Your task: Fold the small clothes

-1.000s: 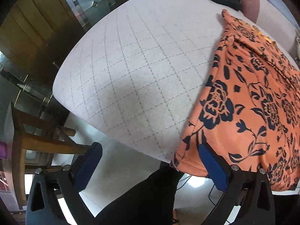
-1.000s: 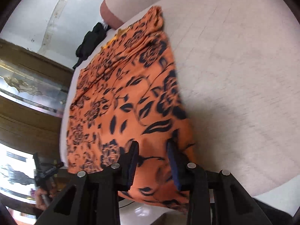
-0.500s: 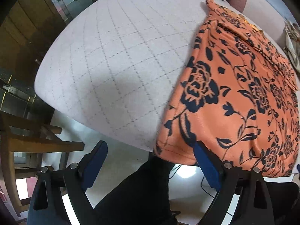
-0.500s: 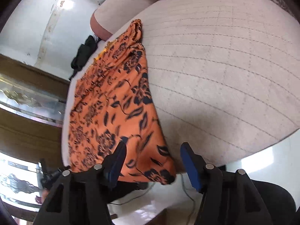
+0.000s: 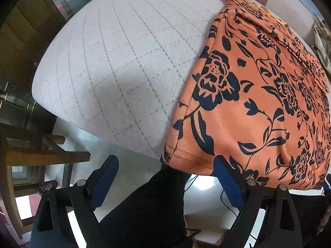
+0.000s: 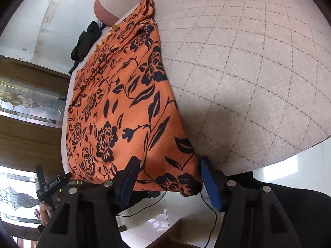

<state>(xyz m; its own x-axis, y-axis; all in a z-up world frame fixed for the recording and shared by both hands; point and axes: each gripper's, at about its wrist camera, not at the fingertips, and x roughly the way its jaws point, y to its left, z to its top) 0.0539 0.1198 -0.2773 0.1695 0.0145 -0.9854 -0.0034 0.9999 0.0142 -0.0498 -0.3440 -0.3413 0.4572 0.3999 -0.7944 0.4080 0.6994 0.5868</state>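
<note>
Orange floral garment (image 5: 258, 107) lies spread flat on a pale quilted cushion (image 5: 115, 62) stitched in a diamond grid, its hemmed lower edge hanging a little over the cushion's near rim. In the left wrist view the left gripper (image 5: 165, 177) hangs over that rim with its blue-padded jaws wide apart and nothing between them: the garment's lower left corner sits just ahead of the gap, and the right-hand jaw lies close under the hem, while the left-hand jaw is out over bare floor. A dark trouser leg (image 5: 149, 210) shows below the gap.

In the right wrist view the right gripper (image 6: 168, 177) straddles the garment's other near corner. Its jaws have just been opening, and the corner of the cloth sits between them, loose, with neither pad pressing on it. Bare cushion stretches away to the right of this gripper. A black garment (image 6: 84, 41) lies at the far end, well beyond the orange one.
</note>
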